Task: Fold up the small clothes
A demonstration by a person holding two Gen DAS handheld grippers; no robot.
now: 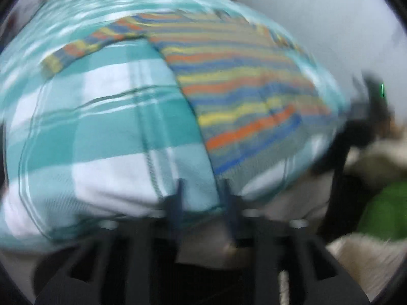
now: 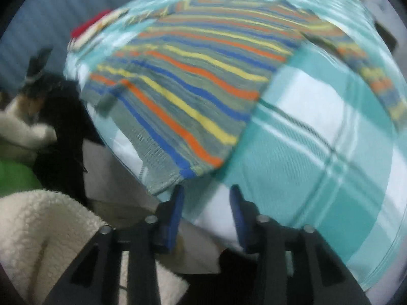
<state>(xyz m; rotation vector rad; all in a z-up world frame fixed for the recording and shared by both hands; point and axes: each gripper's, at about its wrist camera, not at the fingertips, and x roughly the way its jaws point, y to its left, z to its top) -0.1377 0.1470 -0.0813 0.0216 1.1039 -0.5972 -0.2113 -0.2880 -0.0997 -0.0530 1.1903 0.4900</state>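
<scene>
A small striped sweater [image 1: 236, 86], in orange, yellow, blue and grey-green bands, lies flat on a teal and white checked cloth [image 1: 114, 132]. One sleeve [image 1: 84, 48] stretches out to the left in the left wrist view. The same sweater [image 2: 193, 76] fills the middle of the right wrist view, with a sleeve [image 2: 376, 81] at the right. My left gripper [image 1: 203, 190] is open and empty at the cloth's near edge, just below the sweater's hem. My right gripper [image 2: 207, 193] is open and empty, just below the sweater's near corner.
The checked cloth [image 2: 318, 152] covers a raised surface. A cream fleece blanket [image 2: 38, 233], a green item [image 2: 15, 175] and a dark garment [image 2: 63, 117] lie off the left edge. A red and white item [image 2: 89, 29] lies at the far left corner. Both views are motion-blurred.
</scene>
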